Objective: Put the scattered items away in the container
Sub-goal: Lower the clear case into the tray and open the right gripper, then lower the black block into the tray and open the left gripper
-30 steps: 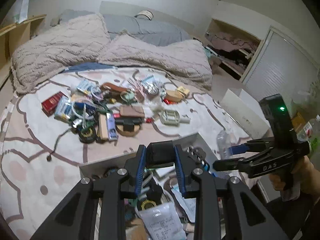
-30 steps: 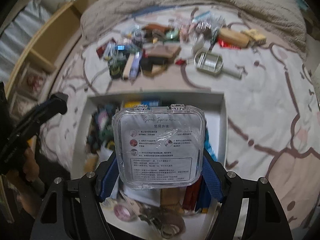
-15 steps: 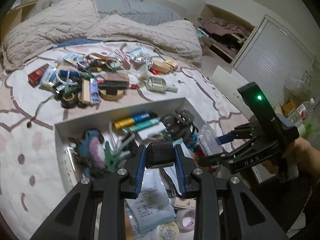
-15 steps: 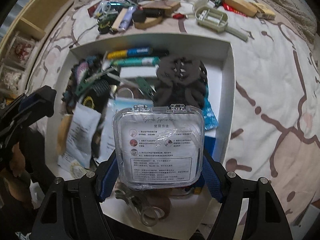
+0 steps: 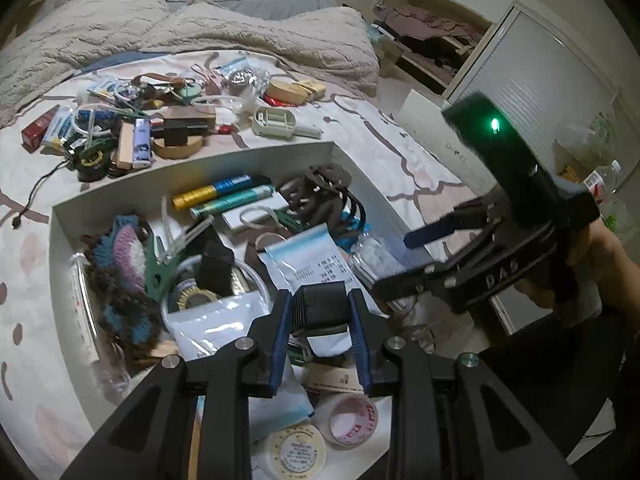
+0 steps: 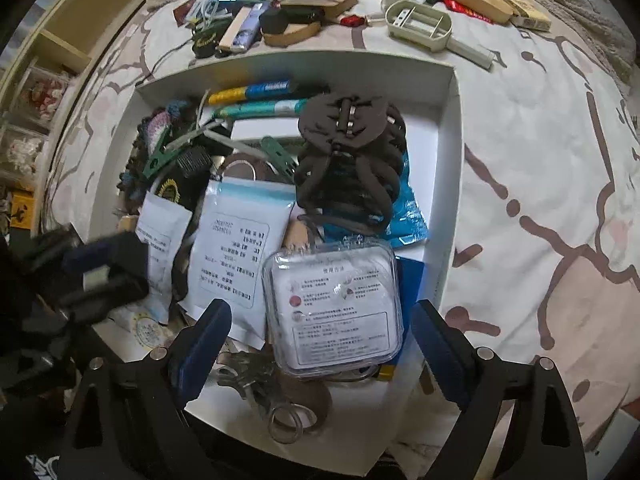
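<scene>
**Hand-Held Gripper Status: Container Loading**

Right hand-held gripper (image 6: 322, 344): jaws spread wide. The clear plastic case (image 6: 334, 310) lies between the blue pads without touching either. It rests label-up inside the white container (image 6: 450, 184), in the near right part, on top of other contents. The case is nearly square; its hinged or clasped edge points toward the far wall of the container, and its printed text reads upright from the right wrist camera.

Left hand-held gripper (image 5: 320, 322): jaws closed on a small black block (image 5: 319, 310), clamped between the blue pads. The block is held above the container's near portion, over paper packets (image 5: 308, 260).

Contents: a brown hair claw (image 6: 352, 164) lies just beyond the clear case, its long axis running near-to-far. Two markers (image 5: 224, 196) lie side by side along the far wall.

View differences: the left wrist camera shows the right hand-held gripper (image 5: 416, 256) from the side with a green indicator lit, plus the pillows (image 5: 256, 32) and the scattered pile (image 5: 160, 120) on the bed (image 5: 400, 152). The clear case is mostly hidden there. The right wrist camera shows the case fully, with the left hand-held gripper blurred at the left edge.
</scene>
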The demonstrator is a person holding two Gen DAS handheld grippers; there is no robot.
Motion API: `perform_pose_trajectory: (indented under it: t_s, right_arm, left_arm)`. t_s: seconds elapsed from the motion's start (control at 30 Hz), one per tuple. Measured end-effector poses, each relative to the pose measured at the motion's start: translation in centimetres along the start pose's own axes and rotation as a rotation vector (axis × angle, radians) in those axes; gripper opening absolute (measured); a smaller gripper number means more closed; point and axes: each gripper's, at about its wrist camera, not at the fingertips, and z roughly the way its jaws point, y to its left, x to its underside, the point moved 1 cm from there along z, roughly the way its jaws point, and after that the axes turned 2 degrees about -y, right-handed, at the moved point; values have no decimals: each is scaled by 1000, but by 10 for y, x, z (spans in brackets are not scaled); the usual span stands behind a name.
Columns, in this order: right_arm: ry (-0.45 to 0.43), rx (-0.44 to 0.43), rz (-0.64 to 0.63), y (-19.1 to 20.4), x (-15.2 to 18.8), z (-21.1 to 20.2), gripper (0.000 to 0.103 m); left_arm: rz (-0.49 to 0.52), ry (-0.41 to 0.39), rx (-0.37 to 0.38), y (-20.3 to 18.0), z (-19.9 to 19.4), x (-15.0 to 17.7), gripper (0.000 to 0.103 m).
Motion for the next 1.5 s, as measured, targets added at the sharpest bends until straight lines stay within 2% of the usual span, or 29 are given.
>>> perform_pose_trajectory:
  t_s: [0.27, 0.47, 0.67, 0.87, 1.07, 1.1, 1.13, 1.2, 1.5]
  right_arm:
    - [-72, -79, 56, -5, -8, -25, 91]
    - [-134, -123, 77, -5, -9, -45, 91]
    - [-190, -162, 137, -17, -12, -59, 91]
    - [-213, -183, 176, -28, -12, -65, 91]
    - [-210, -192, 177, -30, -11, -64, 91]
    - [-212, -192, 176, -30, -11, -64, 91]
    - [-213, -192, 175, -30, -10, -63, 91]
    - [-210, -193, 176, -31, -10, -62, 91]
    - [-212, -194, 174, -32, -8, -63, 91]
  left_arm:
    - [34, 36, 69, -27, 10, 10, 28]
    - [34, 22, 160, -52, 23, 12, 28]
    - [28, 9, 207, -72, 37, 12, 28]
    - [38, 15, 212, -87, 49, 11, 28]
    - [98, 33, 174, -102, 62, 14, 28]
    - [115, 26, 159, -105, 63, 14, 30]
    - [128, 21, 146, -107, 63, 15, 43]
    - [128, 11, 135, -108, 64, 16, 61]
    - [91, -7, 117, -98, 58, 13, 61]
